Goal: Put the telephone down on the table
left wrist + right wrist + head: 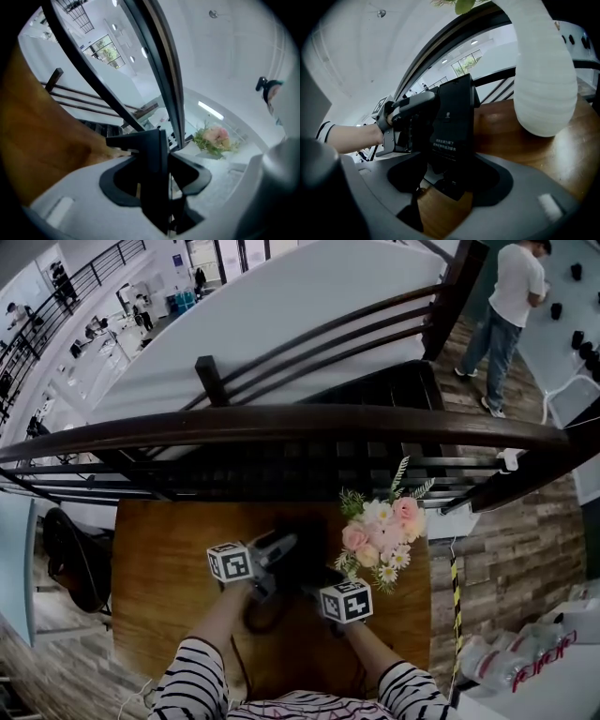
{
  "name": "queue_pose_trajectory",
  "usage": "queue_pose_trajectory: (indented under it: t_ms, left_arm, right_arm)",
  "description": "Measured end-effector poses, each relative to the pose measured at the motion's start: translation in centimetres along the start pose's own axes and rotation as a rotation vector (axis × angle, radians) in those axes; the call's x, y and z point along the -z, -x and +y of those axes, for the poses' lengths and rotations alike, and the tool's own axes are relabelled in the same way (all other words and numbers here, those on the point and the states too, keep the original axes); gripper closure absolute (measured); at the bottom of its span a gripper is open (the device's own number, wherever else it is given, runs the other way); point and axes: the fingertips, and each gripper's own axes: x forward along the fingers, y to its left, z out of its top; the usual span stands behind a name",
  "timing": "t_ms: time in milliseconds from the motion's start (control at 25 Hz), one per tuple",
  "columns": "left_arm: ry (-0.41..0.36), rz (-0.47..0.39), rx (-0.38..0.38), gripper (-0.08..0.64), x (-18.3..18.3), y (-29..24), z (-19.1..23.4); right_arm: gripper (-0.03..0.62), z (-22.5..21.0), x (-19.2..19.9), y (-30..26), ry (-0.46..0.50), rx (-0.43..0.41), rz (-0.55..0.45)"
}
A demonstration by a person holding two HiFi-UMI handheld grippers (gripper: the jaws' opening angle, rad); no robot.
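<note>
sleeves [192, 679] were black/white striped, both arms | left gripper [161, 157] had pale grey shell, dark jaw recess | right gripper [450, 157] darker grey, same shape | marker cubes [230, 562] white, black square patterns

Pink flowers [380, 531] beside dark railing [281, 420]

On the table [159, 587], flowers [382, 531] stand just right of the telephone [292, 559], with the railing [281, 423] behind.

We look over a dark curved railing [281, 423] into a bright white atrium [94, 352]. Wood-plank floor [506, 549] lies right of the brown surface [159, 568]; a person [511, 306] stands beyond it.
</note>
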Motion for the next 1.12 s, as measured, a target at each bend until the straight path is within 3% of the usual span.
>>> queue_pose_trajectory:
  t_ms: [400, 720, 920, 1120]
  left_arm:
    - [0.093, 0.009, 0.001, 0.362, 0.2, -0.7, 2.5]
    - [0.079, 0.005, 0.004, 0.356, 0.0, -0.7, 2.6]
    - [0.079, 0.007, -0.031, 0.261, 0.1, -0.2, 2.3]
    - [0.043, 0.007, -0.067, 0.23, 0.4, 1.1, 2.1]
  right_arm:
    - [0.319, -1.1, -0.2, -0.5, -0.022, 0.01, -0.008]
    - [0.325, -0.9, -0.4, -0.5, -0.021, 0.02, -0.03]
    - [0.302, -1.1, -0.7, 0.0, -0.024, 0.051, -0.06]
    - [0.302, -1.3, 0.2, 1.1, -0.036, 0.061, -0.062]
